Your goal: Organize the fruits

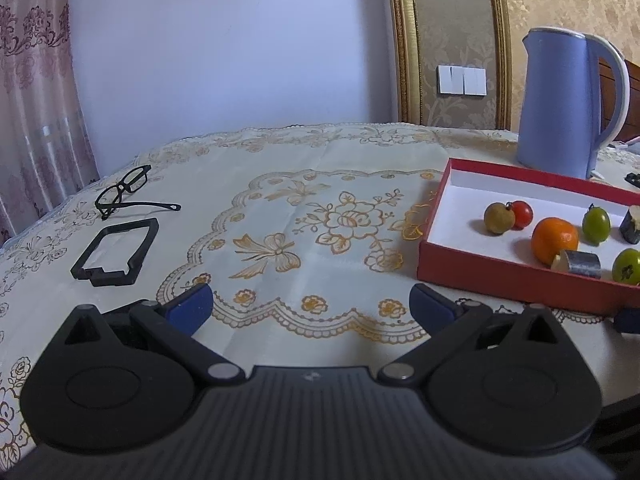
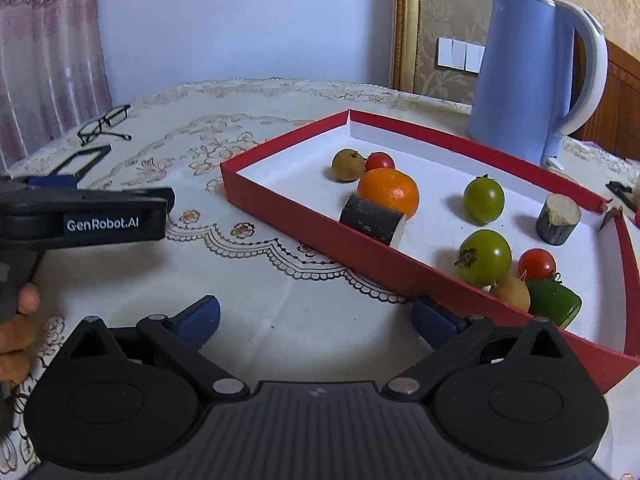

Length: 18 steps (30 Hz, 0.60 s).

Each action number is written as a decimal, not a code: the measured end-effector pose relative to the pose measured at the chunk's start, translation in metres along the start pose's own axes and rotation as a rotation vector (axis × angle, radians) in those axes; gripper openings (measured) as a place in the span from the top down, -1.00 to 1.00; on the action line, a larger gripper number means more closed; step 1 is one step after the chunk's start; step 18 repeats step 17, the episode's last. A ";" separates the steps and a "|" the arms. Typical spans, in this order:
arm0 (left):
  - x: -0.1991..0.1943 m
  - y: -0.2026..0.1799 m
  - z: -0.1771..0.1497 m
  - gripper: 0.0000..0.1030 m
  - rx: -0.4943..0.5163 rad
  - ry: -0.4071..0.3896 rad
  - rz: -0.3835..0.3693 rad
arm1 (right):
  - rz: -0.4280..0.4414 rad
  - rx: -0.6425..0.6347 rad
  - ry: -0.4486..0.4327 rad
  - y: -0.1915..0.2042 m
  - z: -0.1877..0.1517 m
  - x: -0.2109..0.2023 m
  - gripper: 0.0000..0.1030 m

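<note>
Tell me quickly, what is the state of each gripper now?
Left gripper: open, holding nothing.
Right gripper: open, holding nothing.

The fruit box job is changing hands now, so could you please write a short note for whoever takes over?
Left gripper: open, empty, over the tablecloth.
Right gripper: open, empty, at the near wall of the red box.
In the box: orange, two green fruits, two red tomatoes, brown fruit, plus other pieces.
Done: all visible fruit is boxed.
Left: grouping, if wanted; fruits lie mixed.
</note>
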<state>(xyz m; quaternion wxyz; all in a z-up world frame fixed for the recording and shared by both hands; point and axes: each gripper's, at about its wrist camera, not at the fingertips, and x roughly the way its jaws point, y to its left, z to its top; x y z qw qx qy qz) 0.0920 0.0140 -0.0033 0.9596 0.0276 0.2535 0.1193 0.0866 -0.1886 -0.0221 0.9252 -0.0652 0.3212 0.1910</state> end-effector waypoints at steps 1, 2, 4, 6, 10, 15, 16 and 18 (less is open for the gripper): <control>0.000 -0.001 0.000 -1.00 0.003 0.000 0.000 | 0.001 0.001 0.000 0.000 0.000 0.000 -1.00; 0.000 -0.001 -0.001 -1.00 0.005 -0.001 0.001 | 0.000 0.000 0.000 -0.001 0.000 0.000 -1.00; -0.001 -0.002 -0.001 -1.00 0.008 -0.004 0.001 | 0.001 0.000 0.000 -0.001 0.000 0.000 -1.00; -0.001 -0.002 -0.001 -1.00 0.011 -0.005 0.000 | 0.001 0.001 0.000 -0.001 0.000 0.000 -1.00; -0.001 -0.002 -0.001 -1.00 0.010 -0.007 -0.001 | 0.001 0.001 0.000 -0.001 0.000 0.000 -1.00; -0.003 0.005 -0.001 -1.00 -0.023 -0.013 -0.029 | 0.001 0.001 0.000 0.000 0.000 0.000 -1.00; -0.003 0.006 -0.001 -1.00 -0.033 -0.012 -0.036 | 0.001 0.001 0.000 0.000 0.000 0.000 -1.00; -0.003 0.007 -0.001 -1.00 -0.041 -0.011 -0.043 | 0.001 0.001 0.000 0.000 0.000 0.000 -1.00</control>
